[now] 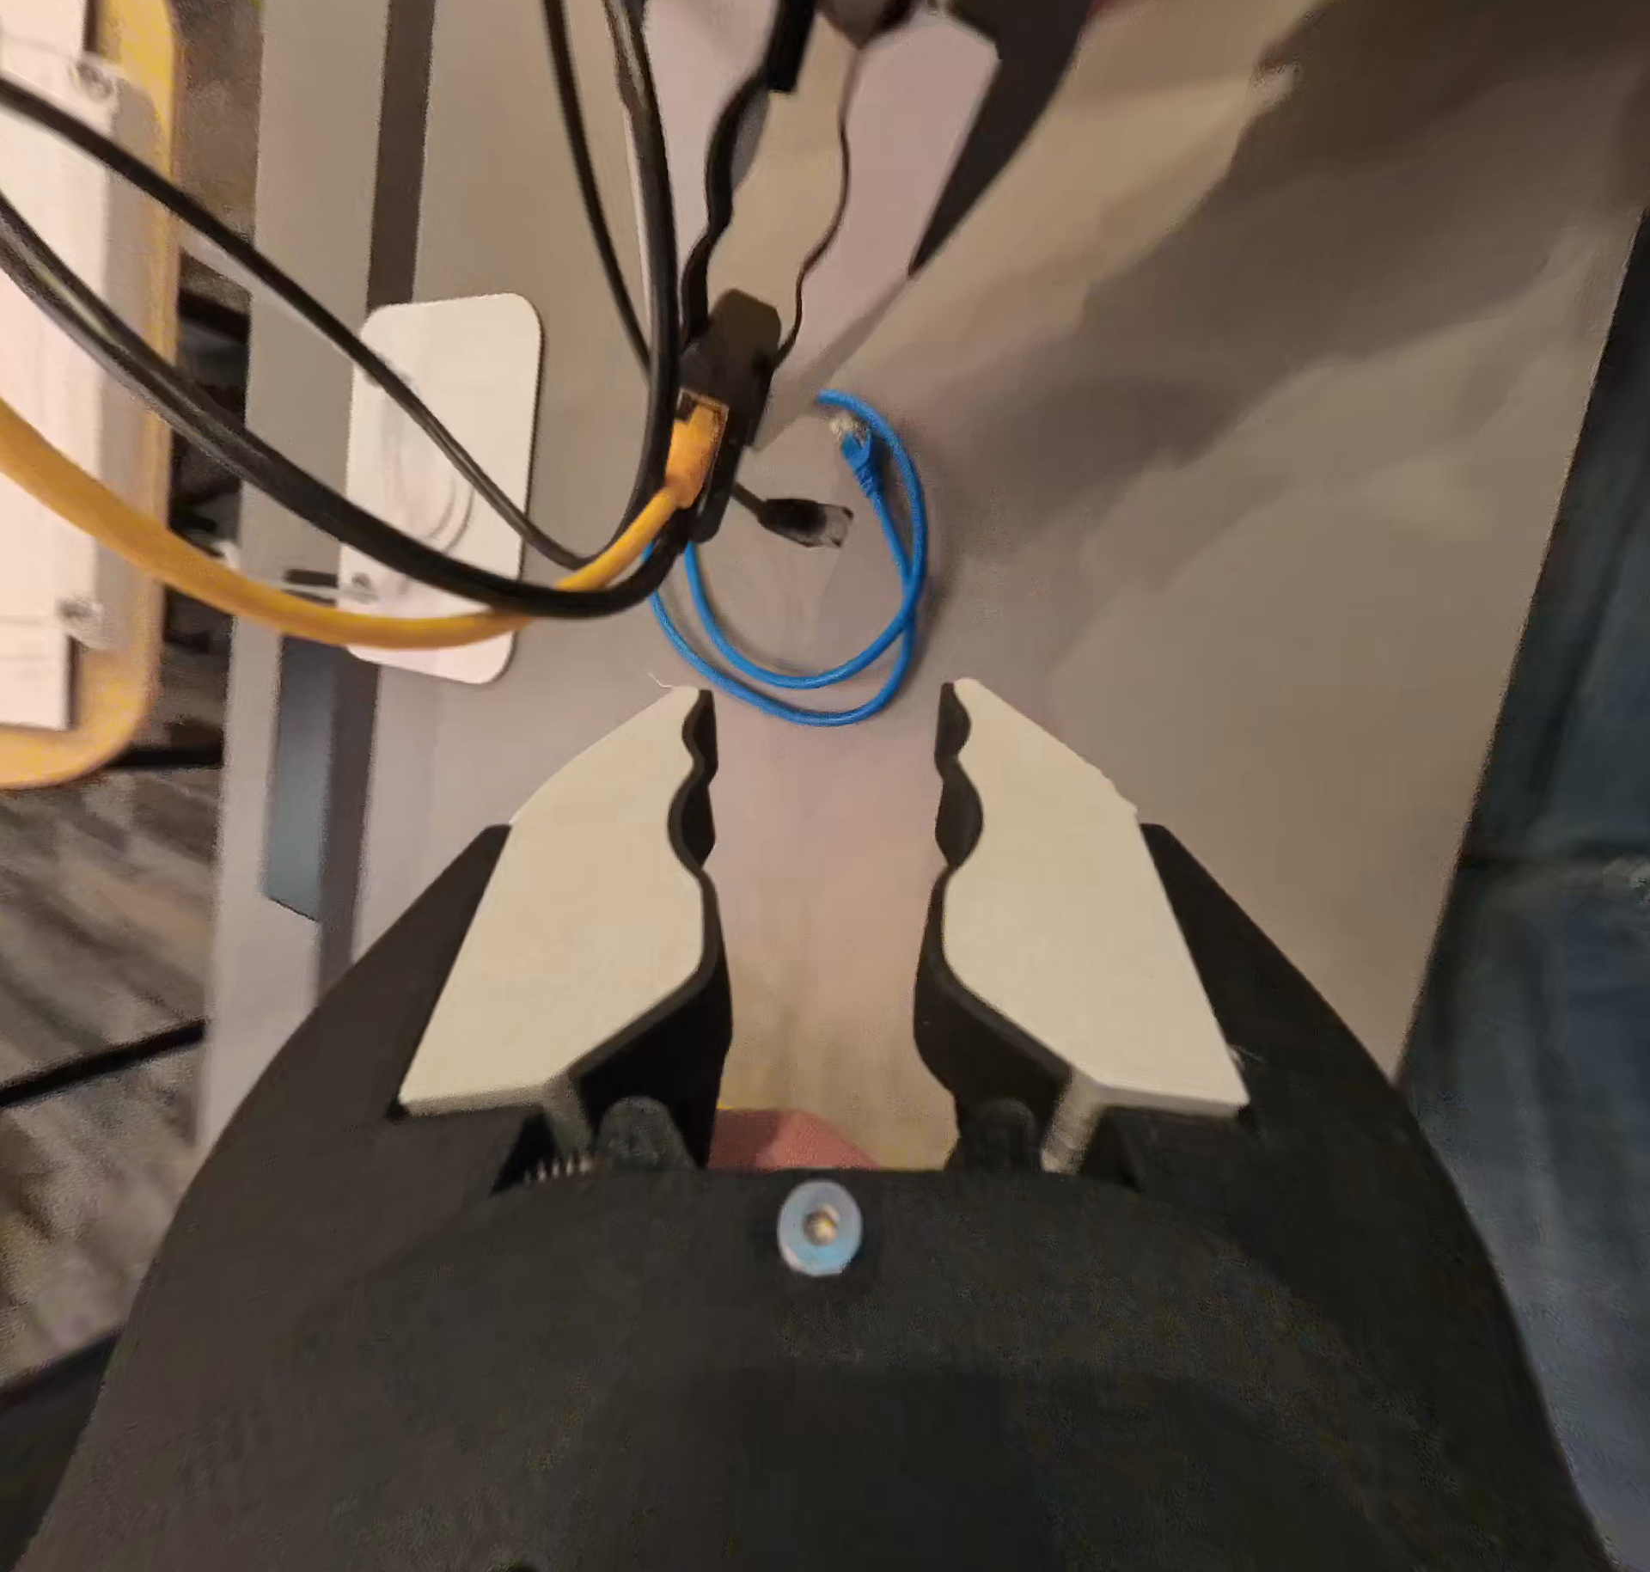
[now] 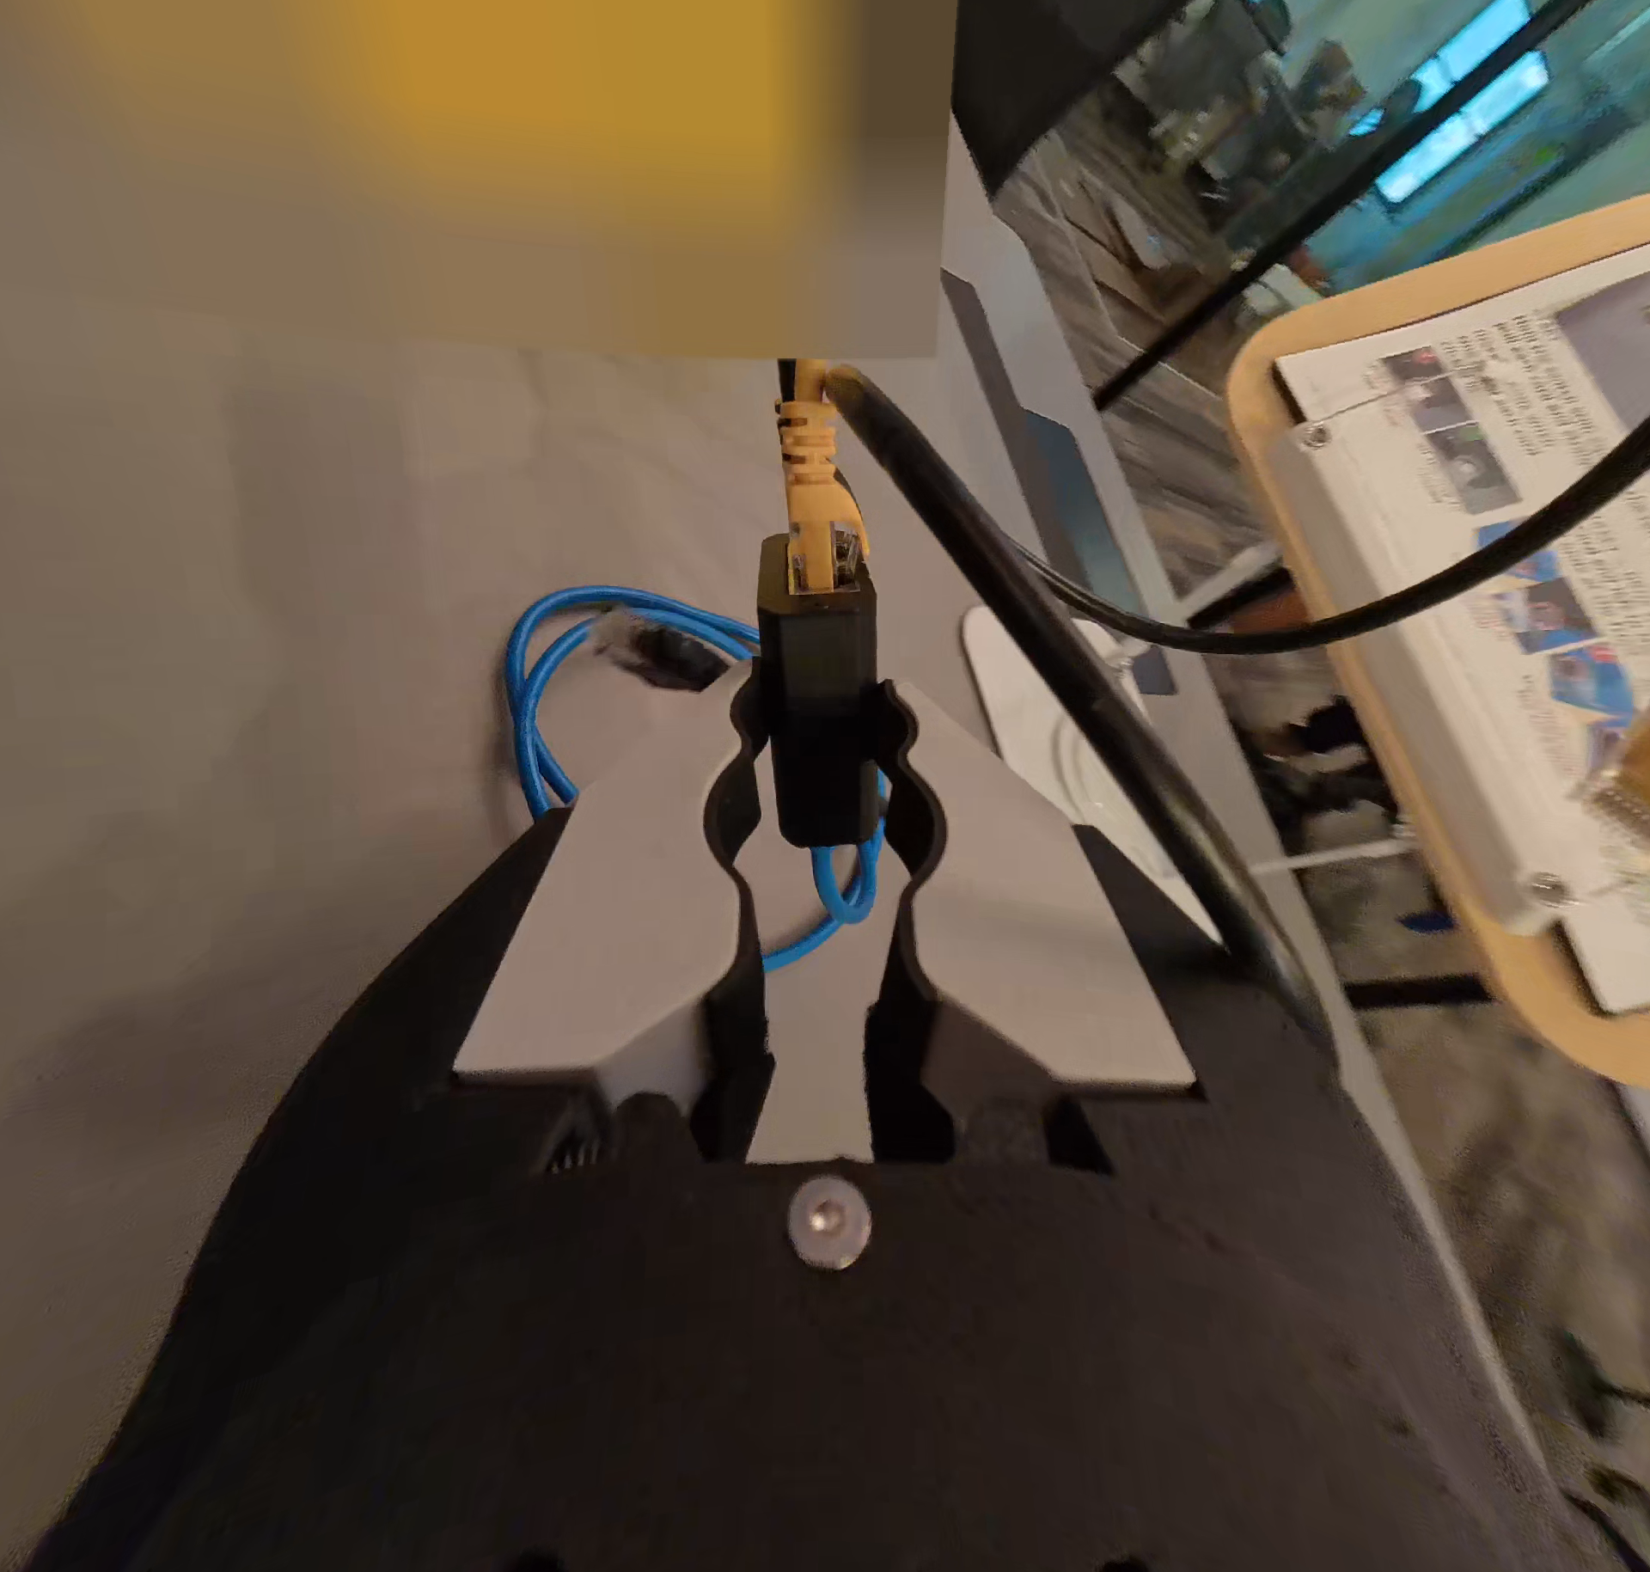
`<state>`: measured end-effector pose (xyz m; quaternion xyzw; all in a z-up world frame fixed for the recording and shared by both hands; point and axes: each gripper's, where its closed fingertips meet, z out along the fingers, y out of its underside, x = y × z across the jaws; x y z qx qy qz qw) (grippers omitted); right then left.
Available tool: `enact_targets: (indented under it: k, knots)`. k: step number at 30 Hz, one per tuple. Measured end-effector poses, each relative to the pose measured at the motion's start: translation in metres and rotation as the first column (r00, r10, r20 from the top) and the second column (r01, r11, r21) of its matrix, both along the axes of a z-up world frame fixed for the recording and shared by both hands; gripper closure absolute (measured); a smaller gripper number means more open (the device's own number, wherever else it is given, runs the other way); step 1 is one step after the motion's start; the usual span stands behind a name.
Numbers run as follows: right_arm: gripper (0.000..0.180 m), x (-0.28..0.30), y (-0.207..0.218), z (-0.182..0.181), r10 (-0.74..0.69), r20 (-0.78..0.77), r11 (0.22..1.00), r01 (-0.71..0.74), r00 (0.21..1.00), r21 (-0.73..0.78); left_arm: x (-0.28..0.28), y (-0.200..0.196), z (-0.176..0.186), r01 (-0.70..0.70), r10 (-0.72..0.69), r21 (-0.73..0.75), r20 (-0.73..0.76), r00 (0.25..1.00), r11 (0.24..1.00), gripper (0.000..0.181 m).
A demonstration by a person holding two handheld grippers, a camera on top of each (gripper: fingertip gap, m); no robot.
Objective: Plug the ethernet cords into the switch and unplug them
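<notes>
My right gripper point(image 2: 817, 708) is shut on a small black switch point(image 2: 820, 690) and holds it above the grey table point(image 2: 268, 636). A yellow ethernet cord point(image 2: 812, 466) is plugged into the switch's far end. In the left wrist view the switch point(image 1: 728, 386) shows with the yellow cord point(image 1: 268, 591) in it, held by the other gripper from above. A coiled blue cord point(image 1: 848, 636) and a loose black plug point(image 1: 804, 522) lie on the table below it. My left gripper point(image 1: 823, 708) is open and empty, just short of the blue coil.
Black cables point(image 1: 268, 422) run from the switch off to the left. A white pad point(image 1: 446, 484) lies near the table's left edge. A wooden-rimmed tray with a printed sheet point(image 2: 1473, 547) stands beyond the table edge. A blurred patch covers the top of the right wrist view.
</notes>
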<state>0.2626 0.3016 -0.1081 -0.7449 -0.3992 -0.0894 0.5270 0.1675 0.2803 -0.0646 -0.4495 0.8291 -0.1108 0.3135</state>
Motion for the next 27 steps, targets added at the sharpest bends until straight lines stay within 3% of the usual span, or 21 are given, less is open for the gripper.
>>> enact_targets:
  k: [3, 6, 8, 10, 13, 16, 24, 25, 27]
  knots:
    - [0.159, 0.001, 0.003, 0.0, -0.068, 0.089, 0.997, 0.064, 0.994, 0.043, 0.006, 0.011, -0.016, -0.201, 0.204, -0.077, 0.034, 0.978, 0.976, 0.12]
    - [0.159, 0.002, 0.004, -0.002, -0.126, 0.187, 0.99, 0.11, 0.974, 0.093, 0.017, 0.018, -0.036, -0.345, 0.389, -0.319, 0.083, 0.917, 0.883, 0.101]
    - [0.159, -0.002, 0.003, -0.003, -0.145, 0.25, 0.985, 0.116, 0.957, 0.127, 0.03, 0.013, -0.034, -0.313, 0.449, -0.525, 0.153, 0.88, 0.792, 0.11]
    - [0.159, -0.007, 0.003, -0.004, -0.152, 0.308, 0.982, 0.109, 0.939, 0.154, 0.038, 0.015, -0.03, -0.287, 0.499, -0.622, 0.193, 0.845, 0.728, 0.119]
    - [0.16, -0.013, 0.002, -0.003, -0.171, 0.357, 0.975, 0.105, 0.919, 0.196, 0.046, 0.018, -0.029, -0.242, 0.513, -0.67, 0.24, 0.824, 0.702, 0.122]
    - [0.16, -0.012, 0.0, -0.001, -0.184, 0.378, 0.97, 0.106, 0.907, 0.219, 0.048, 0.022, -0.03, -0.208, 0.516, -0.664, 0.309, 0.799, 0.719, 0.152]
    - [0.159, -0.013, -0.004, 0.012, -0.18, 0.355, 0.961, 0.086, 0.918, 0.264, 0.049, 0.017, -0.014, -0.081, 0.468, -0.661, 0.434, 0.77, 0.746, 0.157]
    - [0.157, -0.015, -0.004, 0.013, -0.157, 0.33, 0.964, 0.072, 0.931, 0.254, 0.048, 0.01, -0.01, -0.022, 0.432, -0.676, 0.446, 0.784, 0.737, 0.17]
    - [0.158, -0.018, -0.007, 0.013, -0.103, 0.276, 0.975, 0.042, 0.956, 0.218, 0.048, 0.008, -0.008, -0.008, 0.411, -0.646, 0.476, 0.778, 0.764, 0.171]
